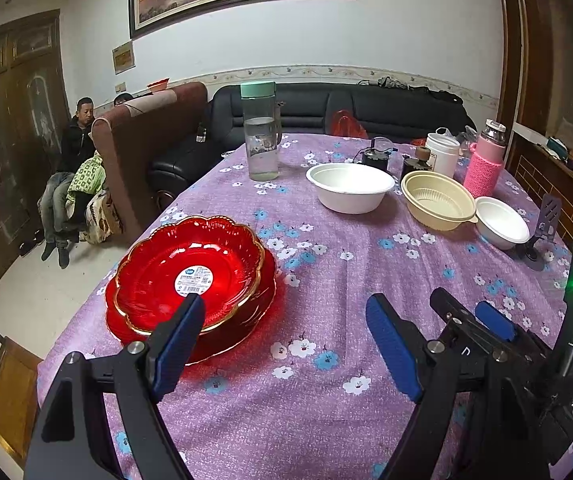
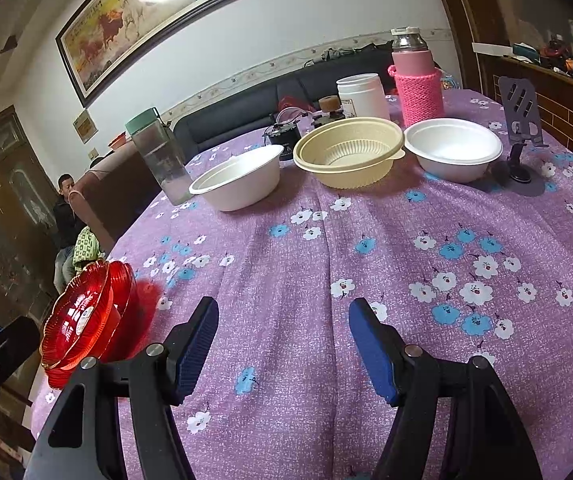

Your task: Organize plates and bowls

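Plates (image 1: 190, 276), two red ones stacked, sit at the cloth's (image 1: 326, 280) near-left edge; bowls (image 2: 348, 152) line up far from them, past bare cloth. I'd risk knocking the stack off the edge if my left gripper (image 1: 286, 344) nudges it. Stack touches nothing, just ahead-left of its open, empty jaws; right gripper (image 2: 282, 344) likewise gapes empty.

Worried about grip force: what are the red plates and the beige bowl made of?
Red plates: likely glossy translucent plastic, possibly glass; light glows through, gold-trimmed scalloped rim, sticker still on. Beige bowl: looks like thin matte plastic, with a ribbed wall and a lip tab.
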Motion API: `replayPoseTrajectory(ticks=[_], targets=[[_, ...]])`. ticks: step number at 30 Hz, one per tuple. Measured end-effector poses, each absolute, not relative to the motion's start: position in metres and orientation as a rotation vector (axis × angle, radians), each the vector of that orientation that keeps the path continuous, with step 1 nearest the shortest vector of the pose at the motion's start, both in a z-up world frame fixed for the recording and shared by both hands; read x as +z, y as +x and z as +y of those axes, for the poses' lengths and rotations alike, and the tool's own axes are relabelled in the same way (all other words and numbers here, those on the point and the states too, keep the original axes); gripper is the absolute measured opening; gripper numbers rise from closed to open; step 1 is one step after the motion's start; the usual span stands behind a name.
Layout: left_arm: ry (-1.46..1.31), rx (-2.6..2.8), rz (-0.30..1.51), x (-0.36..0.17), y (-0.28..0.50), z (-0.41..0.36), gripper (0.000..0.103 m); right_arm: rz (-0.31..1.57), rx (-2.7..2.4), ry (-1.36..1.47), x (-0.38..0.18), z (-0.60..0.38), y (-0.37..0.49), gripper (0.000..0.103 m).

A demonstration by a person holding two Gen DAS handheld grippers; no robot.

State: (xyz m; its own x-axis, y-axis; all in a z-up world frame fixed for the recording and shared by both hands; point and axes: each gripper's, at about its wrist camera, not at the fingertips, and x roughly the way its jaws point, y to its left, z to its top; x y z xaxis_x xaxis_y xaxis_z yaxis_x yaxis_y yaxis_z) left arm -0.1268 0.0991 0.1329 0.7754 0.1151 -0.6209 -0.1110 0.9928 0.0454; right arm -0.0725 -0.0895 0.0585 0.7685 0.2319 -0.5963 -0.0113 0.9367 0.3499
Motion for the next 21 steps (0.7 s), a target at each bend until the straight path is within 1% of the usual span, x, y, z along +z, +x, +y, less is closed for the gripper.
replayPoseTrajectory(ticks=[21], targets=[[-0.004, 0.114, 0.709, 0.125, -0.116, 0.104, 0.082, 0.705, 0.139, 0.330, 0.058, -0.085, -0.068, 0.072]])
